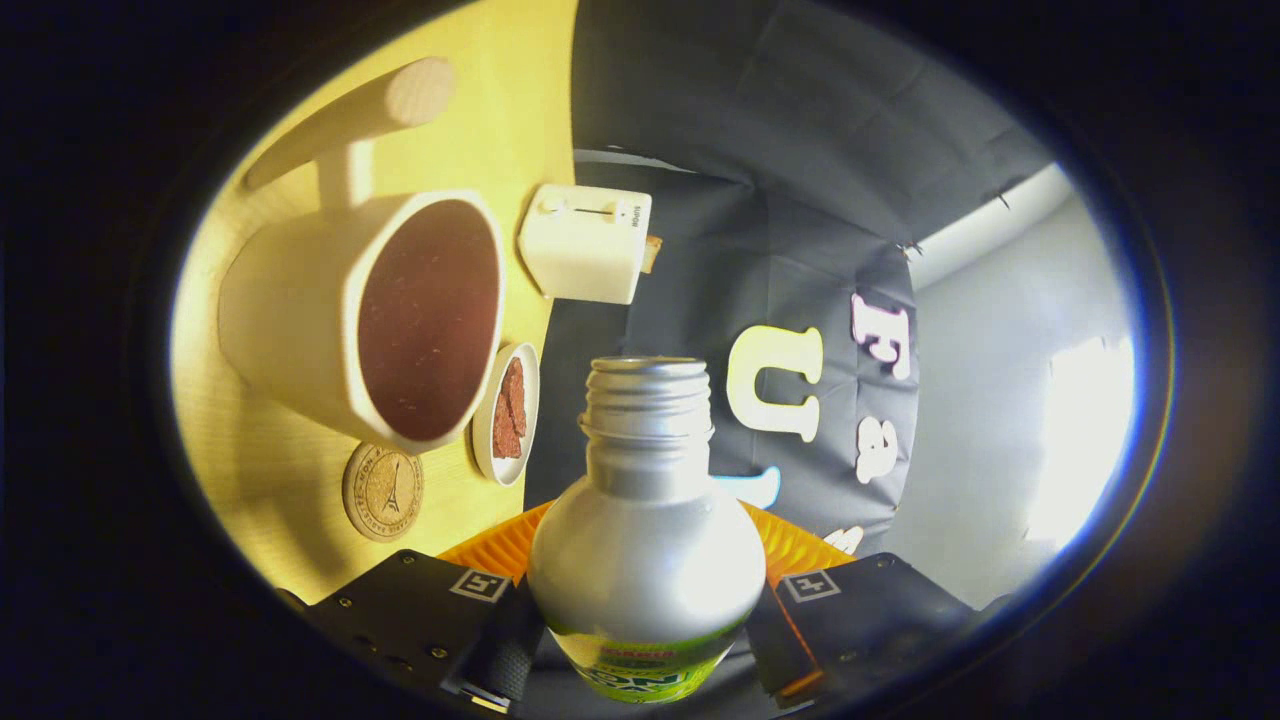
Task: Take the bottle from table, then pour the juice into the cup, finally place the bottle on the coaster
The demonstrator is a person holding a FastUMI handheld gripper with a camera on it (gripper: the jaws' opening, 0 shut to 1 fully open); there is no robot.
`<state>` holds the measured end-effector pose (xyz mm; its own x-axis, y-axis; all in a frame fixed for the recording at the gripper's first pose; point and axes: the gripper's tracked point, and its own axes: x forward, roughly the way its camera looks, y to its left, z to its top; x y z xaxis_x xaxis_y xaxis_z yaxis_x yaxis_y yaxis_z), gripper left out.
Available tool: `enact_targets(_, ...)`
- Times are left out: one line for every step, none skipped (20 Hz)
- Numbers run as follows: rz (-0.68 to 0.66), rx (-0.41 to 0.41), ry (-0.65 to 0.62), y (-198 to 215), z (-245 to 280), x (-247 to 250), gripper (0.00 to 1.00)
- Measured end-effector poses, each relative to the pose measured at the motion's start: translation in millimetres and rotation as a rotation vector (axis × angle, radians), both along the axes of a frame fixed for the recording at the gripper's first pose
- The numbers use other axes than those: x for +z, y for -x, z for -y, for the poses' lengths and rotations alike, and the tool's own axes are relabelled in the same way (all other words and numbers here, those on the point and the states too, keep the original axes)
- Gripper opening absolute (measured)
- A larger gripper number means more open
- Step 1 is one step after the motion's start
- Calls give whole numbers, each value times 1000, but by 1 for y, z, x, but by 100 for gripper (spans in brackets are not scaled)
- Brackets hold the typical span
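A silver metal bottle with an uncapped threaded neck and a green label sits between my fingers, its mouth pointing forward. My gripper is shut on the bottle's body, one finger pressing each side. The whole view is rolled sideways, so the yellow table stands upright beside the bottle. On it is a white cup with a handle and a dark reddish inside, beyond the fingers and off to the side of the bottle's neck. A round cork coaster lies bare just beside the cup's base.
A small white dish with reddish-brown pieces sits between the cup and the table's edge. A white box-shaped appliance stands further along that edge. A pale wooden rod lies beyond the cup. Black cloth wall and a pale wall are behind.
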<state>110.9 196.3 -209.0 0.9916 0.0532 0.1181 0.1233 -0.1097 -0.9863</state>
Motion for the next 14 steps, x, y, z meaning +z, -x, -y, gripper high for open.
enact_targets(-10,-8,-20,-1,1,-2,83)
enact_targets(-10,-9,-42,-1,3,-3,83)
enact_targets(-8,-9,-61,0,4,-3,83)
enact_targets(-4,-13,-81,1,6,-3,83)
enact_targets(-1,-13,-110,5,9,-5,83)
enact_targets(-1,-18,-147,6,11,-6,83)
enact_targets(-6,-25,-182,4,14,-8,83)
enact_targets(-10,-32,-214,4,16,-8,83)
enact_targets(-7,-42,-240,3,18,-5,83)
enact_targets(-4,-47,-266,2,20,-2,83)
enact_targets(0,-54,-296,0,23,1,83)
enact_targets(1,-60,-332,-1,24,1,83)
enact_targets(-2,-66,-372,-2,28,-4,83)
enact_targets(-3,-74,-414,-2,31,-4,83)
